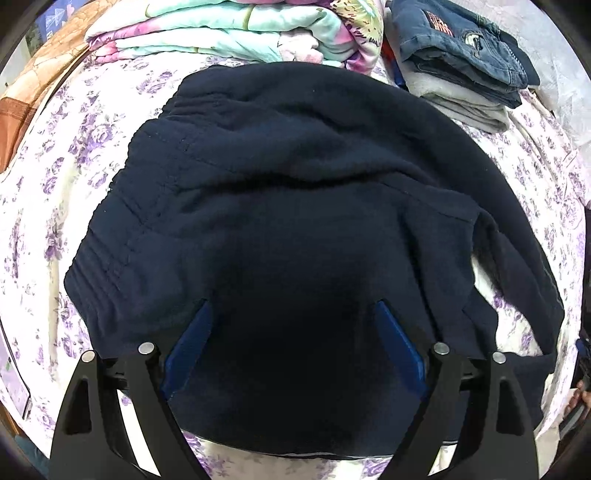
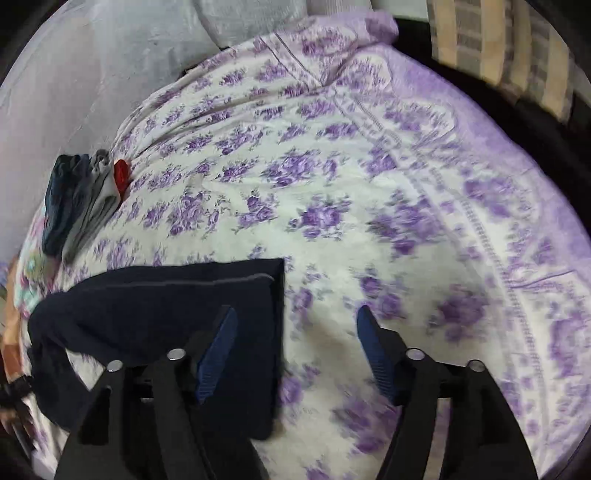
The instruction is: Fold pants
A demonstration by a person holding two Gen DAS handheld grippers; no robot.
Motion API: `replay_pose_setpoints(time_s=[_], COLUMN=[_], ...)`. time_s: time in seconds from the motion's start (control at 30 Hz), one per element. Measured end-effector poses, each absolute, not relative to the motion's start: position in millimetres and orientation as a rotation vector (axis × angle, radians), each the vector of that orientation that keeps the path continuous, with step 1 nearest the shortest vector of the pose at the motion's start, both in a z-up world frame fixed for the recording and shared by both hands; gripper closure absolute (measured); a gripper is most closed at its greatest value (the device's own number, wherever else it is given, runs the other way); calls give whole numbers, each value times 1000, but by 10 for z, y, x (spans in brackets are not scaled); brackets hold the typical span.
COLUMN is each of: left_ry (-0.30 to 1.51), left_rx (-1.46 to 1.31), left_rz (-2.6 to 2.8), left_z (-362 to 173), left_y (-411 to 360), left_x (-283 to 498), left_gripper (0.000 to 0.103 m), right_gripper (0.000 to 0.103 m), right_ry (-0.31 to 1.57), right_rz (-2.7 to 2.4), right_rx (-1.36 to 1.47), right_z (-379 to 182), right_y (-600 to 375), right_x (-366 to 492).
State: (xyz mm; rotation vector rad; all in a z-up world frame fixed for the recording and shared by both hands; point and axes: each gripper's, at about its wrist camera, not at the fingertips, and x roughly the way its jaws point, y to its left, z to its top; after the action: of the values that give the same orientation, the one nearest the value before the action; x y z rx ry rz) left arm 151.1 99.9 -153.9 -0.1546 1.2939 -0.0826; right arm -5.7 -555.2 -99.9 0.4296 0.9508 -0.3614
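The navy pants (image 1: 295,206) lie spread on the bed (image 1: 48,229), which is covered by a purple-flowered sheet, with a folded clothes stack (image 1: 465,70) and a floral blanket (image 1: 236,33) toward the bed's far edge. The left tool (image 1: 295,332) stands wide above the dark fabric, gripping nothing. The right tool (image 2: 297,332) stands wide and empty, one blue pad over the pants' hem, the other over bare sheet

Floral bedsheet (image 2: 332,192), folded jeans (image 1: 461,48), quilt (image 1: 236,33)

Both claws point steeply downward with jaws apart: the left claw (image 1: 293,332) wide, the right claw (image 2: 295,341) empty.
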Motion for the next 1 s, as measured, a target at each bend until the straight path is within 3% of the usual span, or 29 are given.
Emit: replay_pose_setpoints(time_s=[0.17,0.23,0.3,0.47,0.57,0.6,0.63,0.67,0.7,0.73,0.87,1.0], left_ry=[1296,1295,1301,1295,1256,1235,1220,1209,1200,1190,1124,1119], left_rx=[-96,-72,-64,-87,-101,-98,-87,-72,-57,-55,-82,-72], left_rz=[-97,-91,-70,-11,44,63,78,93,110,118,160,171], left_z=[-1497,-1499,-1521,-1515,-1440,-1398,-1365,-1335,-1289,-1244,-1057,-1068], left_y=[899,886,895,1031,1119,1153,1176,1198,1235,1277,1573,1764], left_x=[1515,1512,1543,1638,1804,1865,1921,1975,2047,2098,2293,2680], left_gripper=[18,18,18,18,18,18,17,17,17,17,17,17], right_gripper=[21,24,93,93,84,41,17,15,32,35,13,11], right_ry=[1040,1057,1089,903,779,773,829,952,1097,1115,976,959], right_rz=[-371,-404,-386,-326,-488,-583,-633,-698,-792,-831,-714,-488], right_rx=[422,384,298,127,-112,-212,-239,-233,-203,-152,24,16], right_z=[-1509,-1673,-1612,-737,-522,-591,-700,-890,-1102,-1159,-1116,-1172], right_y=[-5558,-5502,-5388,-5314,-5329,-5349,-5416,-5527,-5651,-5672,-5274,-4573], right_x=[601,828,1021,1341,1727,1885,2002,2164,2261,2245,1989,1677])
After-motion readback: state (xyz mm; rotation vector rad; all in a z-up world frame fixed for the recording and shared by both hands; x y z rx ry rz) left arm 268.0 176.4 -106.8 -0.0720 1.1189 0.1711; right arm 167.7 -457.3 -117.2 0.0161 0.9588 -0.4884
